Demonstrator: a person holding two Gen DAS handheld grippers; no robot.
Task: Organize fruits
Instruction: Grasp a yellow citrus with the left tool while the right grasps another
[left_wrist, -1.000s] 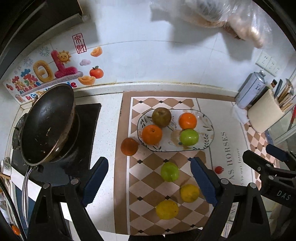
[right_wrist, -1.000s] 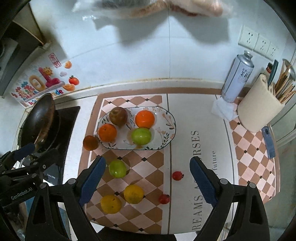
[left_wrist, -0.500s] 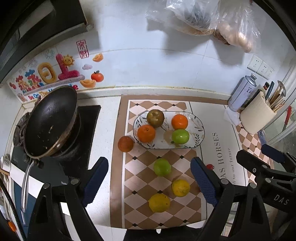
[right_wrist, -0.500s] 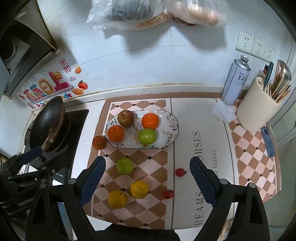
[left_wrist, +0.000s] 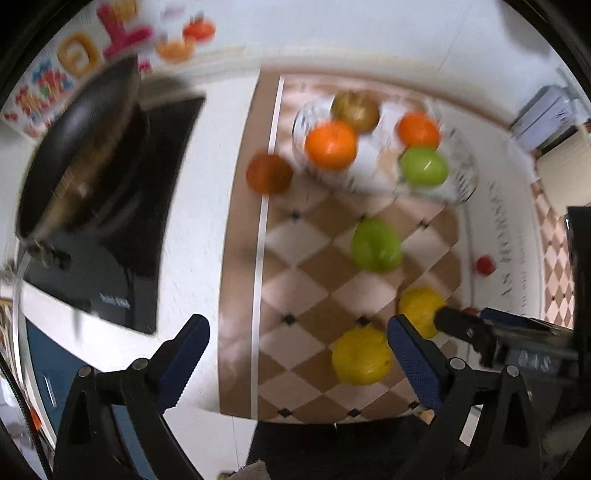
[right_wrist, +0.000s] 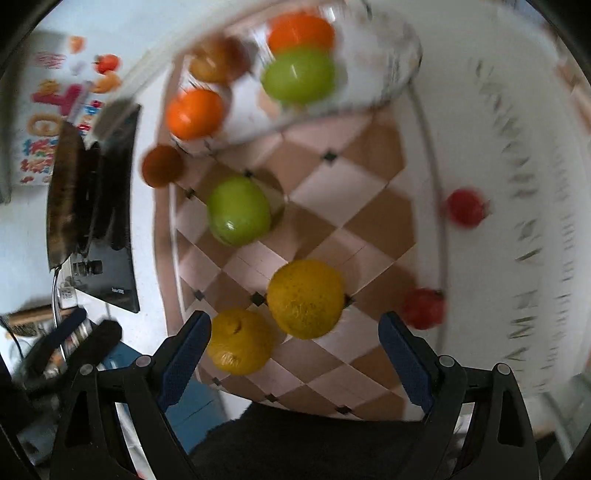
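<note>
a checkered mat covers the counter (both views blurred). the right gripper, jaws wide, hovers over a yellow fruit at 12 o'clock. the left gripper gapes wide too.

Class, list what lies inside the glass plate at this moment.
The glass plate holds four fruits: two oranges, one green fruit and a brownish fruit. Blur hides anything smaller; the plate's surface beneath them is covered.

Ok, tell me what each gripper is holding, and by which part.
Nothing is held: the left gripper and right gripper are both open and empty.
</note>
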